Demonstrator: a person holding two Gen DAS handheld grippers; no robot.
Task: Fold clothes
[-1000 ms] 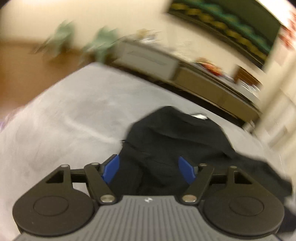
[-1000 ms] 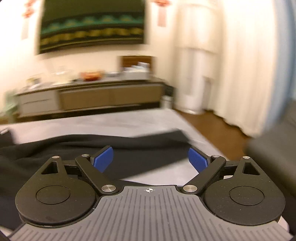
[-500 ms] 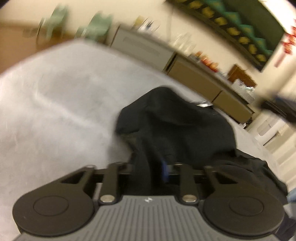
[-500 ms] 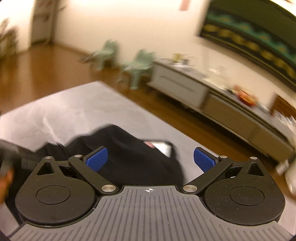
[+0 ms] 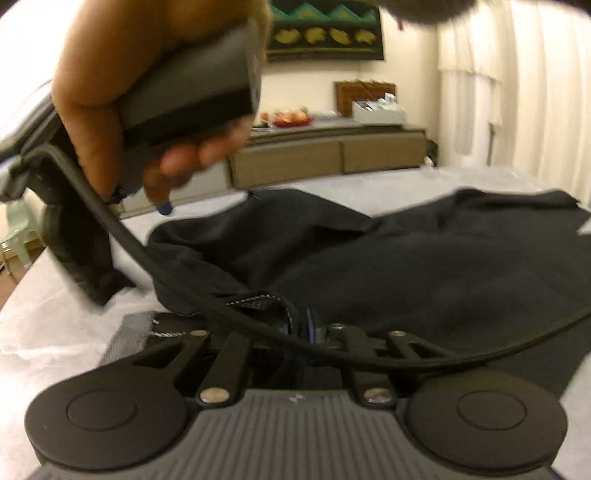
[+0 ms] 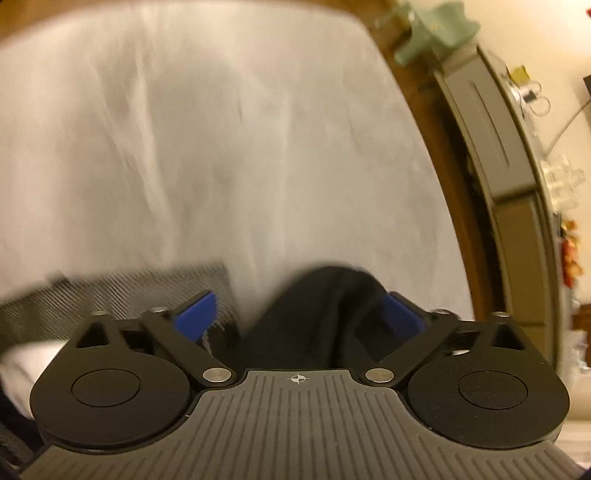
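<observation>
A black garment (image 5: 424, 266) lies spread and rumpled on the white sheet (image 5: 55, 317). My left gripper (image 5: 301, 326) is shut on the garment's near edge, by a grey woven hem. The right gripper shows in the left wrist view (image 5: 74, 229), held in a hand (image 5: 110, 74) above the garment's left end. In the right wrist view my right gripper (image 6: 299, 314) is open, and a fold of the black garment (image 6: 314, 314) rises between its blue pads (image 6: 195, 314). A black cable (image 5: 155, 269) crosses in front of my left gripper.
A low sideboard (image 5: 332, 151) with boxes and fruit stands along the far wall. It also shows at the right of the right wrist view (image 6: 491, 147), beside a green chair (image 6: 432, 29). The sheet's edge drops to wooden floor (image 6: 443, 155). White curtains (image 5: 535, 92) hang far right.
My left gripper stays shut on the garment and has swung to face the sideboard. My right gripper has swung over the garment's left end and now straddles a black fold.
</observation>
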